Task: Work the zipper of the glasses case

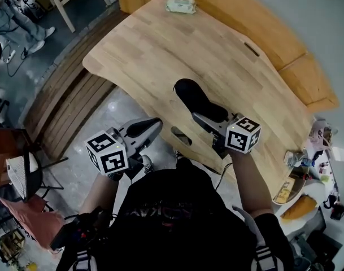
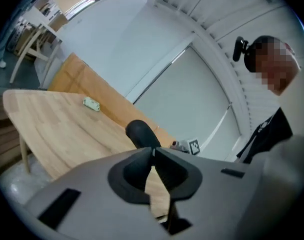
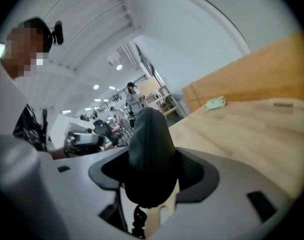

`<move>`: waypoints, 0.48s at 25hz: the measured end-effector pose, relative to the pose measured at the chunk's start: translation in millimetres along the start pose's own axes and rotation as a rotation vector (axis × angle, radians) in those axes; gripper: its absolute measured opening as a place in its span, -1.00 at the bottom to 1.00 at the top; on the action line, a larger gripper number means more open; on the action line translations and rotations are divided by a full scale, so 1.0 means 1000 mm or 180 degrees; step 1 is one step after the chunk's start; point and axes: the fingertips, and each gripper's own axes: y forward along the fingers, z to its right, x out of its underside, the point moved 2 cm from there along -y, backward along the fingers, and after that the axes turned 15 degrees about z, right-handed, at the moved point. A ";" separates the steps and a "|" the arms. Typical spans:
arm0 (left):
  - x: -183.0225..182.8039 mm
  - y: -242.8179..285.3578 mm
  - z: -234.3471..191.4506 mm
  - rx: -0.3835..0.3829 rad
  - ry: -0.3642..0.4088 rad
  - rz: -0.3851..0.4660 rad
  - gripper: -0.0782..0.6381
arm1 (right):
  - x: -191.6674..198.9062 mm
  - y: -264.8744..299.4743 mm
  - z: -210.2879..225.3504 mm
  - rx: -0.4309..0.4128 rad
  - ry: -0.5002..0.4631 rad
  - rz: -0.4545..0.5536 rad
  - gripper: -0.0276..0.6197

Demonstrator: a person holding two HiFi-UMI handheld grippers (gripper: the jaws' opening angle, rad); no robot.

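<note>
Our right gripper (image 1: 212,119) holds the black glasses case (image 1: 195,96) at the table (image 1: 160,49) edge. Our left gripper (image 1: 144,127) is pinched together, empty, off to the side. The zipper (image 3: 138,223) looks closed, we think, so pulling comes next

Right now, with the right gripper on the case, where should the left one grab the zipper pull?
Probably pinch the small pull dangling under the case's near end, which the right gripper clamps. Come in low from the left: it hangs free below the case. The left gripper is shut, so open it first.
</note>
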 end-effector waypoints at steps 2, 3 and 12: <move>0.011 0.003 0.001 -0.0045 0.0193 -0.0168 -0.71 | 0.000 0.015 0.026 0.0168 -0.0542 -0.0168 -0.04; 0.018 0.004 0.000 -0.0083 0.0296 -0.0266 -0.73 | 0.001 0.022 0.039 0.0237 -0.0836 -0.0270 -0.04; 0.066 -0.001 -0.009 -0.0447 0.0193 -0.0611 -0.75 | 0.011 0.102 0.147 0.0210 -0.2946 -0.1241 -0.04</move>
